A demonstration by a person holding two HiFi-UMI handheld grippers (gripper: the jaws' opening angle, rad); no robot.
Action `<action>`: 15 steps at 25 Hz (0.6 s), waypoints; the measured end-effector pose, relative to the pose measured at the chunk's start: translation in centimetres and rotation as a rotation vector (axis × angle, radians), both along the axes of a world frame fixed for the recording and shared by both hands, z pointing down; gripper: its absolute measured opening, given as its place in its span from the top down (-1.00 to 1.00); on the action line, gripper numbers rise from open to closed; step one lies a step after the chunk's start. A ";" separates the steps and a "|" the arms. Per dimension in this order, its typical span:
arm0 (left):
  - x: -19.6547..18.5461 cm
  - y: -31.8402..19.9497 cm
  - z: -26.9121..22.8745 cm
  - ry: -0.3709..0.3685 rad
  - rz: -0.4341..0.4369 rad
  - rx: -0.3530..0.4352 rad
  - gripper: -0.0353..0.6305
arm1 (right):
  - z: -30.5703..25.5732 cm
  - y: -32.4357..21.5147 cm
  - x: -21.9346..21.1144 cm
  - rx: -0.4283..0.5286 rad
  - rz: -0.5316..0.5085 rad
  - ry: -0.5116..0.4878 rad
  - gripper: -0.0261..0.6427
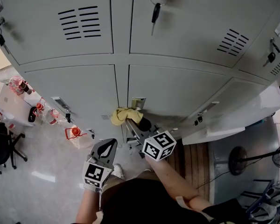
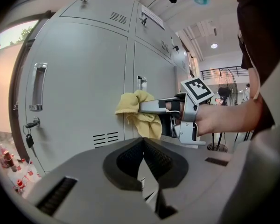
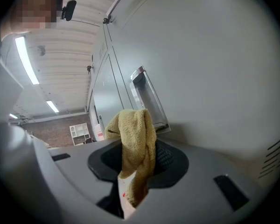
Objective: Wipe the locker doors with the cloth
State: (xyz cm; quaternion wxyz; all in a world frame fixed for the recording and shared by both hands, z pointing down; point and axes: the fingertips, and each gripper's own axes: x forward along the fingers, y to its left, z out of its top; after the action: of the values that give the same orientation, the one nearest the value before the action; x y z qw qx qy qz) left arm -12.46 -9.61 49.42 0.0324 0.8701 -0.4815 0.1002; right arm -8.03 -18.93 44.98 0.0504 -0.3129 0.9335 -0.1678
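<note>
A yellow cloth [image 1: 122, 115] is bunched against the grey locker door [image 1: 177, 90], just beside its recessed handle [image 1: 138, 102]. My right gripper [image 1: 130, 121] is shut on the cloth [image 3: 135, 139], which hangs out over its jaws in front of the handle [image 3: 147, 99]. In the left gripper view the right gripper [image 2: 144, 107] presses the cloth [image 2: 141, 112] to the seam between two lower doors. My left gripper [image 1: 110, 143] hangs lower and to the left, away from the doors. Its jaws [image 2: 142, 146] are shut with nothing between them.
Keys [image 1: 155, 10] hang from locks on the upper doors. Bottles with red caps [image 1: 73, 133] and a black chair [image 1: 2, 143] stand on the floor at left. A fan [image 1: 252, 160] and a wooden pallet [image 1: 191, 157] are at right.
</note>
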 end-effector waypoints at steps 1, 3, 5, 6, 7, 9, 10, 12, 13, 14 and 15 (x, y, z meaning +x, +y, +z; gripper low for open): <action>0.1 -0.1 0.0 0.000 0.002 -0.001 0.87 | 0.2 -0.1 0.2 -0.004 0.004 0.004 0.55; 0.4 -0.2 0.1 0.000 0.008 -0.001 0.87 | 0.5 -0.2 0.7 -0.013 0.015 0.008 0.55; 0.8 -0.3 0.1 0.000 0.017 -0.002 0.87 | 0.8 -0.4 1.4 -0.020 0.029 0.009 0.55; 1.0 -0.3 0.1 -0.001 0.021 -0.003 0.87 | 0.9 -0.5 1.7 -0.022 0.035 0.010 0.55; 1.2 -0.4 0.2 0.000 0.024 -0.004 0.87 | 1.0 -0.6 2.0 -0.023 0.040 0.010 0.55; 1.7 -0.4 0.3 0.001 0.031 -0.006 0.87 | 1.1 -0.7 2.7 -0.025 0.050 0.012 0.55; 1.9 -0.5 0.3 0.001 0.035 -0.007 0.87 | 1.1 -0.8 3.1 -0.026 0.055 0.012 0.55; 2.5 -0.6 0.4 0.001 0.045 -0.007 0.87 | 1.2 -0.9 3.8 -0.027 0.067 0.014 0.55; 2.7 -0.6 0.4 0.002 0.049 -0.008 0.87 | 1.2 -0.9 4.2 -0.027 0.074 0.015 0.55; 3.0 -0.7 0.4 0.003 0.053 -0.008 0.87 | 1.2 -0.9 4.6 -0.028 0.081 0.015 0.55; 3.3 -0.7 0.4 0.004 0.058 -0.008 0.87 | 1.3 -1.0 5.1 -0.028 0.089 0.015 0.55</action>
State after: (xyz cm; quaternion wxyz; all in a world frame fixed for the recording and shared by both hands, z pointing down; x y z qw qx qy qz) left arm -9.19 -10.36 49.84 0.0337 0.8837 -0.4558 0.1013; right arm -2.96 -19.95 46.24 0.0462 -0.3559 0.9166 -0.1762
